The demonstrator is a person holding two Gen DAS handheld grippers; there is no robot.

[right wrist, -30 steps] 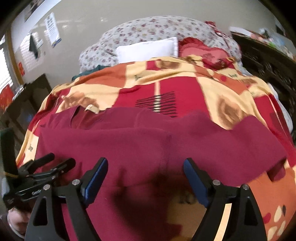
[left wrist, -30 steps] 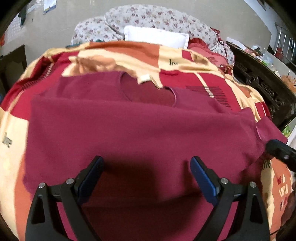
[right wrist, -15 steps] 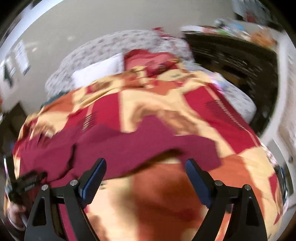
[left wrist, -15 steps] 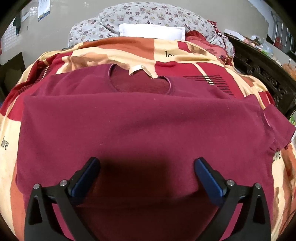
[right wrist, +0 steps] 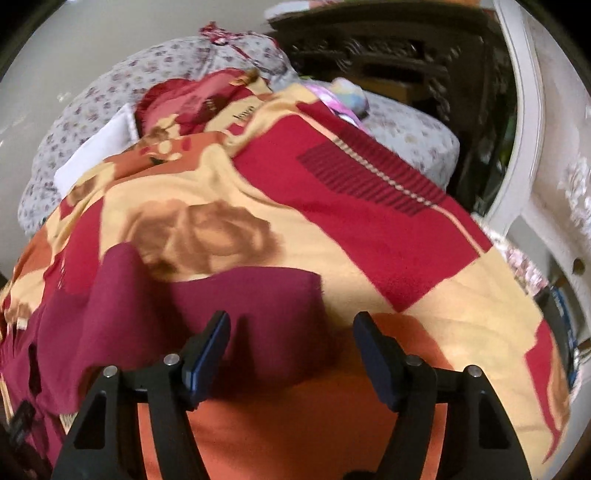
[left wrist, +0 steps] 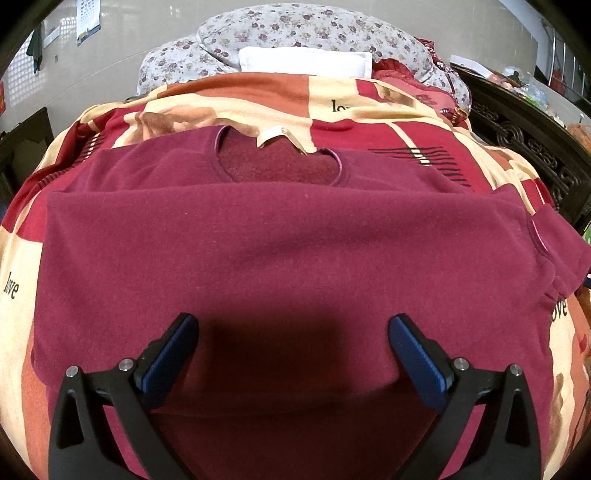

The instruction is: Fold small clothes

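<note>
Maroon shirt lay flat mid-frame on the bed's patterned blanket, hem folded up toward the neckline. Over the last second the right claw swung rightward to the sleeve, open wide, empty; sleeve fold judged next. Left claw wide, empty, over the shirt. Floral pillows upper centre; dark carved furniture upper right.
</note>
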